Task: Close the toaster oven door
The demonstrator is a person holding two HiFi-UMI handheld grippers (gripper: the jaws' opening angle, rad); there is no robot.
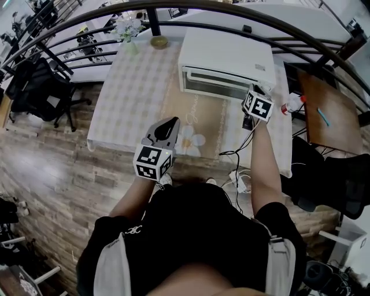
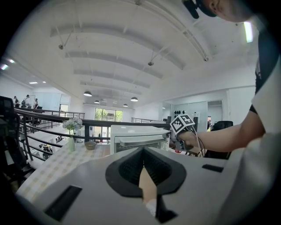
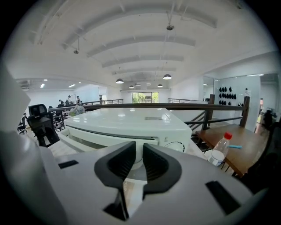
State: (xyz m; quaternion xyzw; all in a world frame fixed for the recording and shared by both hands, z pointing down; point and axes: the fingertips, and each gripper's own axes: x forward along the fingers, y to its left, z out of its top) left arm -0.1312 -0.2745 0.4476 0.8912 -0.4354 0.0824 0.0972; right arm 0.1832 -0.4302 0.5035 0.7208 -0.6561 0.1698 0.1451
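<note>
The white toaster oven (image 1: 225,55) stands at the far right of the checked tablecloth (image 1: 133,87). Its door (image 1: 217,84) looks a little ajar, tilted towards me. My right gripper (image 1: 260,92) is at the door's right end; in the right gripper view its jaws (image 3: 137,151) stand narrowly apart, with the white end of the door handle (image 3: 114,134) filling the gap between them. My left gripper (image 1: 170,121) hovers over the table's near middle, well short of the oven (image 2: 136,132). It is shut (image 2: 142,165) with nothing in it.
A flower vase (image 1: 130,34) and a small bowl (image 1: 159,41) sit at the table's far edge. A red-capped bottle (image 1: 292,104) stands right of the oven beside a wooden side table (image 1: 329,110). Cables (image 1: 234,153) hang off the near edge. A black railing (image 1: 191,8) runs behind.
</note>
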